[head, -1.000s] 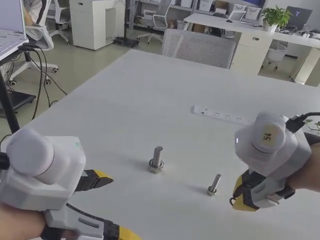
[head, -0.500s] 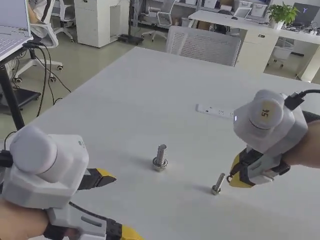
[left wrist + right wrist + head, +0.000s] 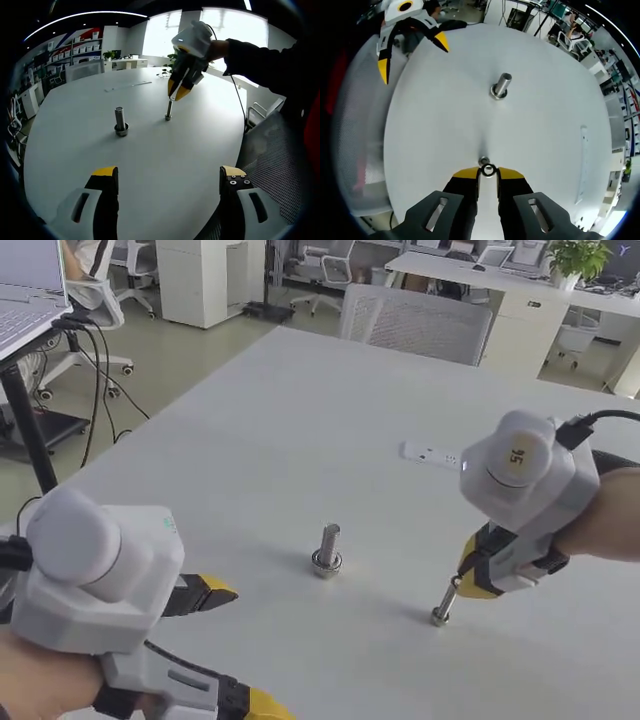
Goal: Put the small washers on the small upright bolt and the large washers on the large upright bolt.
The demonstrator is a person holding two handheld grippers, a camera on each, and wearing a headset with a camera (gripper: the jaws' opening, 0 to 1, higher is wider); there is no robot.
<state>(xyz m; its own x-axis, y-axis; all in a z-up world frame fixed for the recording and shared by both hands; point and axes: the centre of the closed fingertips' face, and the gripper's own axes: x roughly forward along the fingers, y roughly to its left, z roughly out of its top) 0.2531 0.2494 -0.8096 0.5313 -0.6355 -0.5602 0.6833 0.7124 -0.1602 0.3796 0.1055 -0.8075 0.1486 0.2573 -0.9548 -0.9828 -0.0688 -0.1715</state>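
My right hand-held gripper (image 3: 472, 582) hangs over the small bolt (image 3: 441, 606) on the white worktop (image 3: 300, 420), its yellow-tipped jaws drawn nearly together on a small washer (image 3: 488, 170). In the right gripper view the washer sits face-on between the tips and covers almost the whole bolt. Only a bit of the bolt's foot peeks out just beyond it, so I cannot tell whether the ring is already over the bolt's tip or just above it. In the head view the gripper's body hides the washer, and the jaw tips meet the top of the bolt.

The large bolt (image 3: 327, 548) stands upright near the middle of the worktop, apart from the small one. A ring-shaped collar (image 3: 496, 92) circles its foot, but it is too small for me to say whether it is a washer or the bolt's own head.

My left hand-held gripper (image 3: 169, 176) is held low at the near edge, well apart from both bolts, with its jaws spread wide and nothing between them. The head view cuts off its lower jaw at the bottom edge. A white power strip (image 3: 430, 454) lies farther back on the worktop, partly behind my right hand-held gripper.
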